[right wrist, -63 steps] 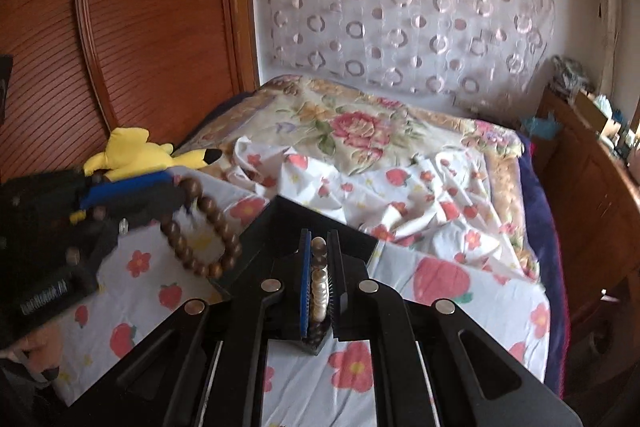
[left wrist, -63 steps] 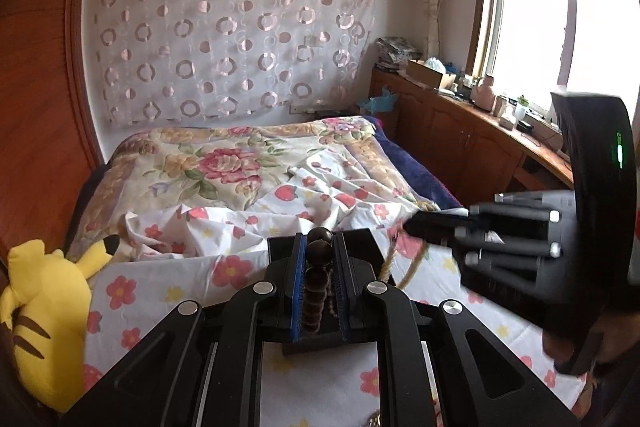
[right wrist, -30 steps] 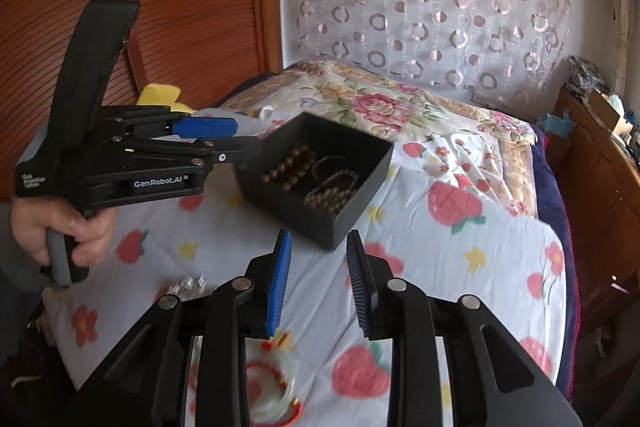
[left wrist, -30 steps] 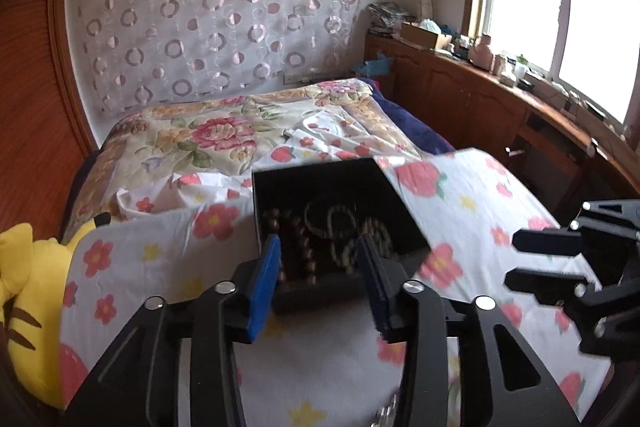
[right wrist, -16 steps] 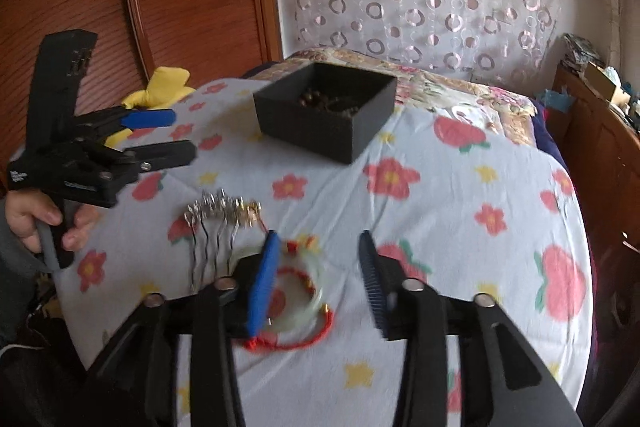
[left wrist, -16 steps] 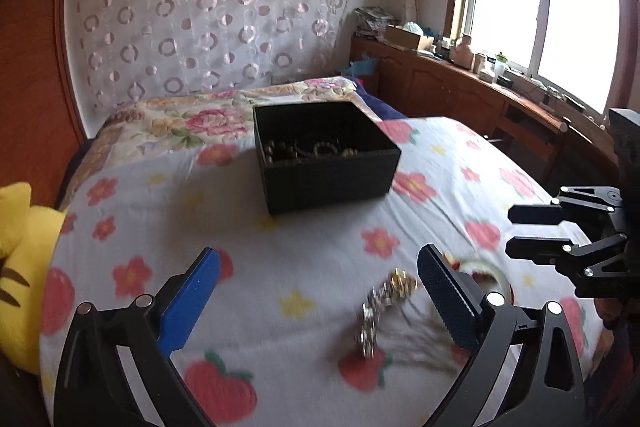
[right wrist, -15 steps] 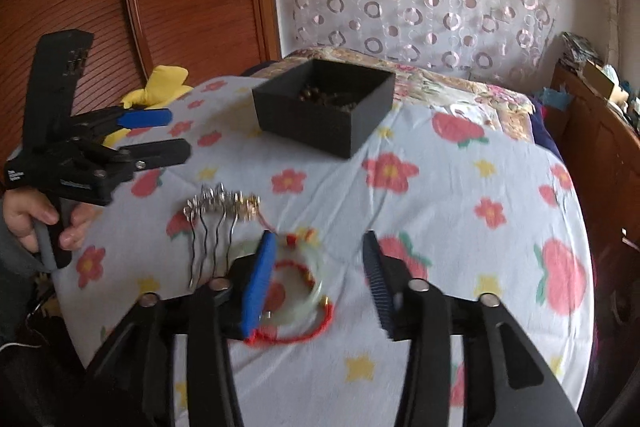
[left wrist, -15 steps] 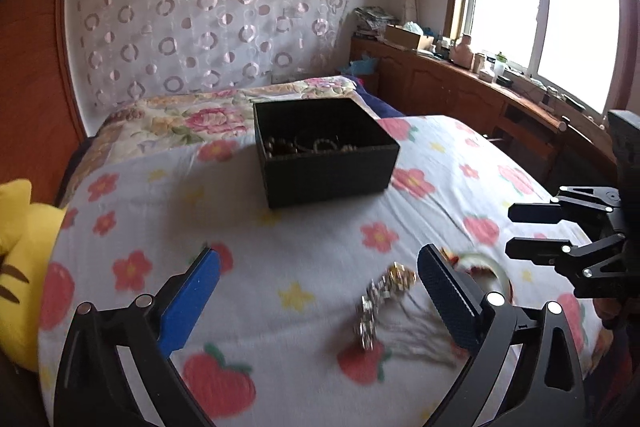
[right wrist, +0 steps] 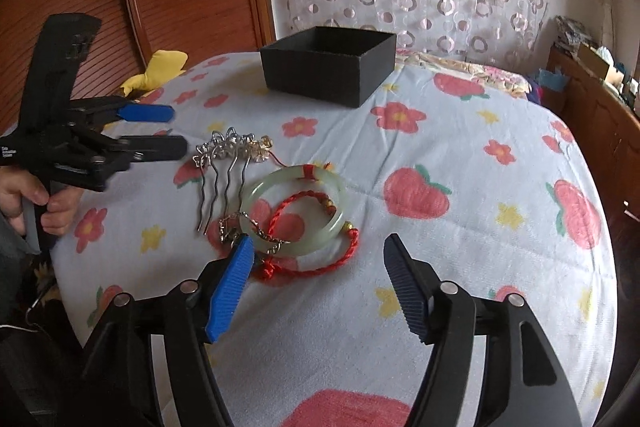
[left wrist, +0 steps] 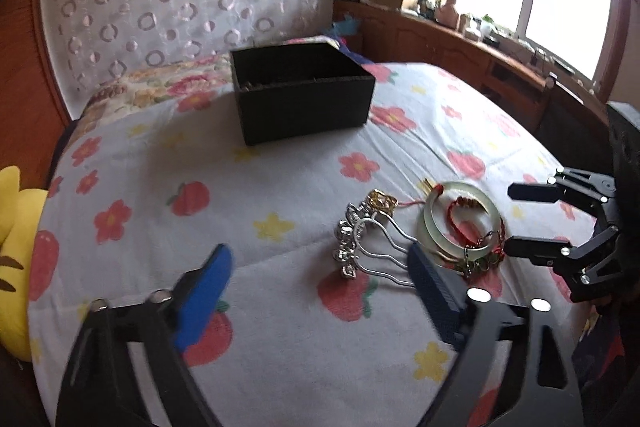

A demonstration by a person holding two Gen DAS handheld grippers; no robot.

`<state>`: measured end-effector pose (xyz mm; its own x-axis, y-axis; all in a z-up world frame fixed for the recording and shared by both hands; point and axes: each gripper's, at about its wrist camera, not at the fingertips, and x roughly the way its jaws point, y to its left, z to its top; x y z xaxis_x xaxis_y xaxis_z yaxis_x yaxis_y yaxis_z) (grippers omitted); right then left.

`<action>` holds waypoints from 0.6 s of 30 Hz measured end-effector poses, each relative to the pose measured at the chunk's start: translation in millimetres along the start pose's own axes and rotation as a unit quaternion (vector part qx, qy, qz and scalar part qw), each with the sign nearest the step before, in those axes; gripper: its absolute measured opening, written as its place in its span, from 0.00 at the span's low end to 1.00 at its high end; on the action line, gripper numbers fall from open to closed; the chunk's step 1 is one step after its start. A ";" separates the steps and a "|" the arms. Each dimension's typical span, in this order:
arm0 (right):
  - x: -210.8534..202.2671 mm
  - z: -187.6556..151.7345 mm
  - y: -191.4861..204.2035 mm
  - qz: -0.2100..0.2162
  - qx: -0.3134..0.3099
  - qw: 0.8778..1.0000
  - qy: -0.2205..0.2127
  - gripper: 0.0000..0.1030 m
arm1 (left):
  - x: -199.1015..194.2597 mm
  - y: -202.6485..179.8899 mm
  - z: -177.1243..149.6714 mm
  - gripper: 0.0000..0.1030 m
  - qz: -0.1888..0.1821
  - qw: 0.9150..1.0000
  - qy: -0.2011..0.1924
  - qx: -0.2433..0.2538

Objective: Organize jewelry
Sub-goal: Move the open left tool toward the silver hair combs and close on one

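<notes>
A black box (left wrist: 300, 95) (right wrist: 328, 67) stands at the far side of the flowered cloth, with beads just visible inside. Nearer lie a silver hair comb (left wrist: 352, 239) (right wrist: 226, 147), a pale green bangle (left wrist: 464, 185) (right wrist: 260, 187), a red cord bracelet (right wrist: 320, 265) (left wrist: 454, 211) and a thin chain (right wrist: 256, 233). My left gripper (left wrist: 318, 263) (right wrist: 176, 131) hovers low, its jaws closing. The comb lies on the cloth between them, untouched. My right gripper (right wrist: 320, 247) (left wrist: 510, 221) hangs over the red cord with its jaws opening, gripping nothing.
The flowered cloth (right wrist: 480, 187) covers a rounded surface that drops off at the near and side edges. A yellow plush toy (left wrist: 12, 247) (right wrist: 160, 67) sits at the left. A person's hand (right wrist: 24, 203) holds the left gripper. Wooden cabinets (left wrist: 460, 47) line the window wall.
Both grippers let go of bead bracelets over the box, pulled back from it and sank toward the loose jewelry. Their jaws spread wide.
</notes>
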<state>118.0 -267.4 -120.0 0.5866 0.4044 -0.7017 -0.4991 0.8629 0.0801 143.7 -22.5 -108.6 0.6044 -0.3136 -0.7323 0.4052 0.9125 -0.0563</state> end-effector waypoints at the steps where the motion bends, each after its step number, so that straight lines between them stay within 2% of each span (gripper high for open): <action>1: 1.3 -0.2 -0.6 0.002 0.002 1.000 0.002 0.68 | 3.0 -1.7 0.7 0.72 -0.002 1.000 0.005 0.001; 6: 0.5 -1.9 1.1 0.000 -0.002 1.000 -0.002 0.68 | 18.7 -9.3 9.0 0.52 -0.013 1.000 0.026 0.007; 8: 0.4 -2.3 2.3 0.000 -0.005 1.000 -0.004 0.68 | 24.5 -11.0 12.9 0.39 -0.017 0.999 0.034 0.007; 10: 0.2 -2.7 2.2 0.000 -0.005 1.000 -0.005 0.68 | 28.4 -11.5 14.1 0.32 -0.017 0.999 0.042 0.007; 16: 0.3 -2.6 -0.6 0.006 0.001 1.000 -0.007 0.68 | 31.6 -9.8 15.2 0.31 -0.024 0.999 0.045 0.004; 18: 0.4 -2.7 -1.1 0.008 0.003 1.000 -0.007 0.68 | 32.9 -10.7 14.9 0.19 -0.029 0.999 0.045 0.006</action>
<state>117.0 -269.0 -122.3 0.5872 0.4232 -0.6899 -0.5050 0.8577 0.0963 169.5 -46.5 -122.0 0.5162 -0.3410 -0.7857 0.4472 0.8896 -0.0923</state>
